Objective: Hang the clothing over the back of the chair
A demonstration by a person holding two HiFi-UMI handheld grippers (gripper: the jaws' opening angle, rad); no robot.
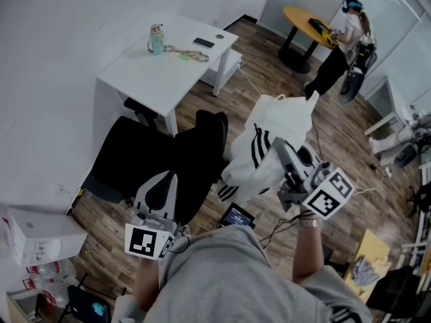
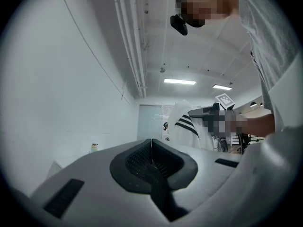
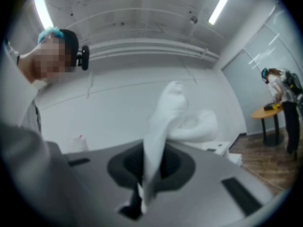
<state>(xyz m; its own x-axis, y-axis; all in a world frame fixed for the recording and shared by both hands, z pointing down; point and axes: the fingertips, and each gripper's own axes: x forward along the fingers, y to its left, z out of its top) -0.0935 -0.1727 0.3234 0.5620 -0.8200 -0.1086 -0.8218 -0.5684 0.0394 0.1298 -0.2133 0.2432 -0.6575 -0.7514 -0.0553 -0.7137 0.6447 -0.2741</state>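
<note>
Stretching across the room is a floor (image 1: 269, 73) of wood planks, with white walls closing it in. A white bench (image 1: 145, 76) is standing at the upper left, carrying a small bottle (image 1: 156, 39), a dark phone (image 1: 203, 43) and a loose cord between them. A black chair (image 1: 168, 157) is sitting just in front of the bench. At the far right, a person (image 1: 345, 39) is leaning over a round yellow table (image 1: 302, 17). A white box (image 1: 40, 237) is lying at the lower left, and a small lit screen (image 1: 236, 215) is lying on the floor near the chair.

The clothing (image 1: 269, 140), white with black stripes, is hanging in the air to the right of the chair, not over its back. The right hand-held gripper (image 1: 283, 155) is clamping a fold of it; the right gripper view is showing white cloth (image 3: 163, 126) pinched between the closed jaws. The left hand-held gripper (image 1: 160, 187) is hovering above the chair with its jaws (image 2: 151, 157) pressed together on nothing.

The chair's back and seat are merging into one dark mass, so they are hard to tell apart. Whether the clothing's lower edge is touching the chair cannot be told. The wearer's grey shirt is covering the bottom of the head view.

Any print on the bottle is too small to read.
</note>
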